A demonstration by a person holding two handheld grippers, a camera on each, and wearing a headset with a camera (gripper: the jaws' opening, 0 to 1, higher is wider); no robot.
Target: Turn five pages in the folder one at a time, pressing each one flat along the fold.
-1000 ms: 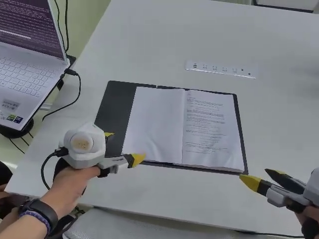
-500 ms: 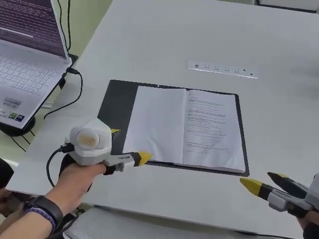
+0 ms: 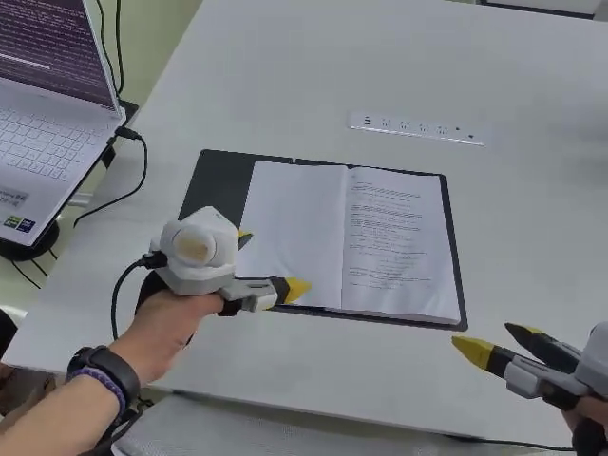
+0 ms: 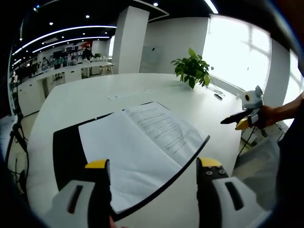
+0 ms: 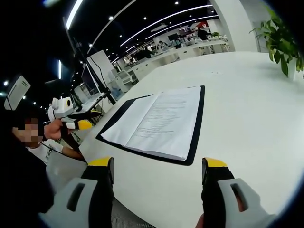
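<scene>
The white table (image 3: 285,66) carries every item. The folder (image 3: 217,180) lies open and flat at its centre, black cover down: a blank page (image 3: 290,223) on the left, a printed page (image 3: 399,237) on the right, and a strip of bare inner cover at 9 o'clock of the blank page.

An open laptop (image 3: 43,114) stands at 10 o'clock of the folder, at the table edge, well apart from it. Its black cable (image 3: 141,180) loops over the table between laptop and folder without touching the cover.

The left gripper (image 4: 154,164) is at 7 o'clock of the folder, jaws spread wide across the blank page's near-left corner. One yellow tip appears to overlap the page's near edge; contact cannot be confirmed.

The right gripper (image 5: 159,162) is at 5 o'clock, off the folder and near the table's front edge, jaws spread and holding nothing.

A socket strip (image 3: 415,127) is set into the table at 12 o'clock, beyond the folder.
</scene>
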